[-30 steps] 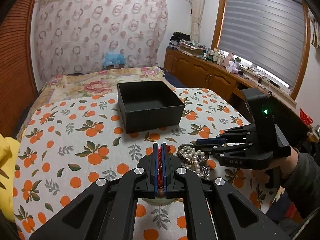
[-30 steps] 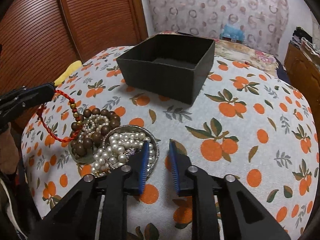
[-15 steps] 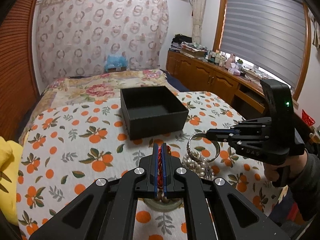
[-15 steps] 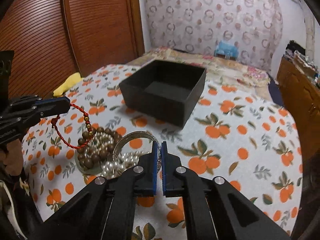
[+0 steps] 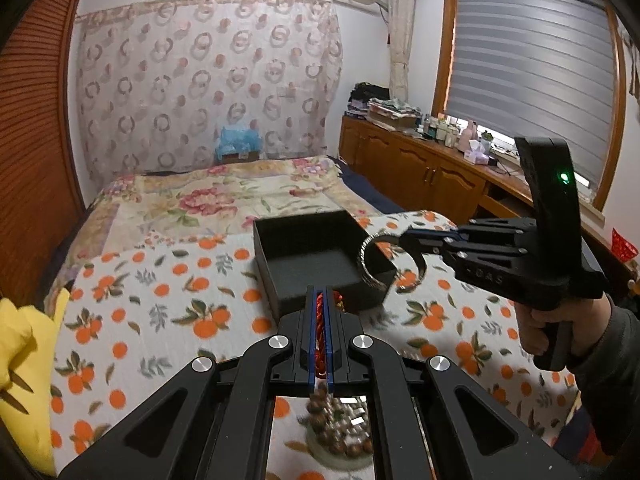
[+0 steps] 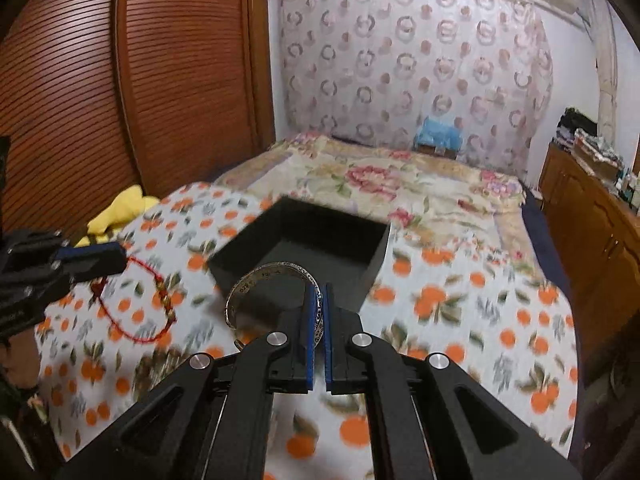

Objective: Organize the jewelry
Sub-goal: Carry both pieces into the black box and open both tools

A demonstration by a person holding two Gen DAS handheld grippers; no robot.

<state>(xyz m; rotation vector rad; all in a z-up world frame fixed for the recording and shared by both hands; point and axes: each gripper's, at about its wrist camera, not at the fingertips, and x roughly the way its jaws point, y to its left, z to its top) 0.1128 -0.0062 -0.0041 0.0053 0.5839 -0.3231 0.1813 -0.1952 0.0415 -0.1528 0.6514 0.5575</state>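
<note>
My left gripper (image 5: 321,300) is shut on a red cord bracelet (image 5: 320,320), which hangs from it in the right wrist view (image 6: 132,304). My right gripper (image 6: 318,300) is shut on a silver bangle (image 6: 256,280), held in the air over the near right corner of the open black box (image 5: 320,260); the bangle also shows in the left wrist view (image 5: 368,268). The box (image 6: 304,244) looks empty. A small dish of brown beads (image 5: 340,436) sits below my left gripper, blurred.
The box stands on an orange-print cloth (image 5: 160,300) over a table in front of a floral bed (image 5: 224,196). A yellow cloth (image 5: 20,340) lies at the left edge. Wooden cabinets (image 5: 420,176) line the right wall.
My right gripper shut on the silver bangle, lifted it from the dish and carried it up over the box. My left gripper rose and moved toward the box with the red bracelet.
</note>
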